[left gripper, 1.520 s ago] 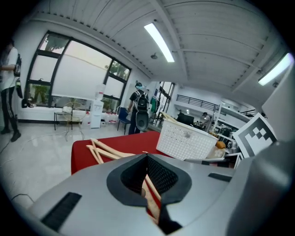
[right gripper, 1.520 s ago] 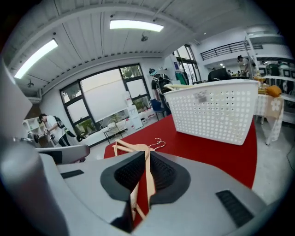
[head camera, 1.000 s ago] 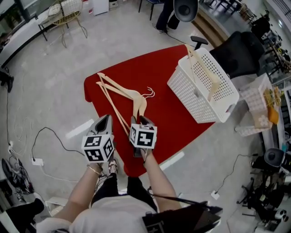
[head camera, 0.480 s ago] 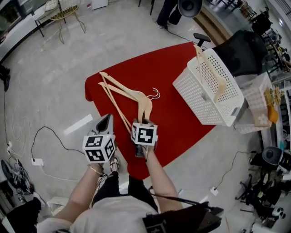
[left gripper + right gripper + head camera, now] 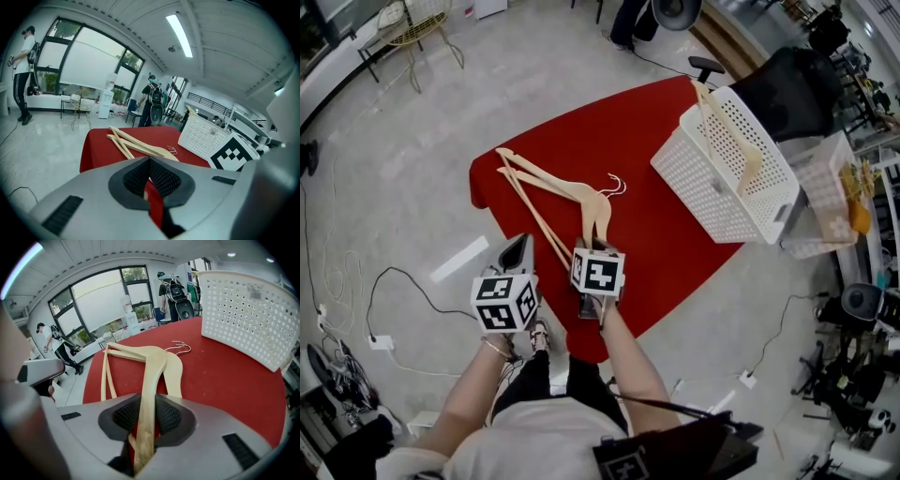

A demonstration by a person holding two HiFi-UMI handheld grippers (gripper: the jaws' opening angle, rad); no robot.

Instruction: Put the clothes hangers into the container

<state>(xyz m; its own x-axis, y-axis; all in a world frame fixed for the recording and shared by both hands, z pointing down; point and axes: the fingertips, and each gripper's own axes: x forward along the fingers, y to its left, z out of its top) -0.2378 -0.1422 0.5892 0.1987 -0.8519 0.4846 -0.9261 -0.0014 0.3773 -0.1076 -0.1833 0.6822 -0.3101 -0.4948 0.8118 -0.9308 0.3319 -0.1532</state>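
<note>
Grey polished floor [image 5: 403, 169] with a table under a red cloth [image 5: 675, 244] at its middle; loose cables [image 5: 389, 277] are seen on the floor at near left.

- White perforated plastic basket [image 5: 698, 178]: placed at the far right edge of the table. One wooden clothes hanger [image 5: 727, 122] is lodged inside it, one end sticking up over the rim.
- Two wooden hangers with wire hooks [image 5: 548, 186]: laid overlapping on the cloth at the table's centre, well apart from the basket.
- Right gripper [image 5: 147, 401]: its jaws have just been closing, and the near arm of the top hanger [image 5: 153, 371] is clamped between the pads.
- Left gripper [image 5: 150, 161]: held just left of the right one, jaw tips brought together, nothing between them, clear of the hangers.
</note>
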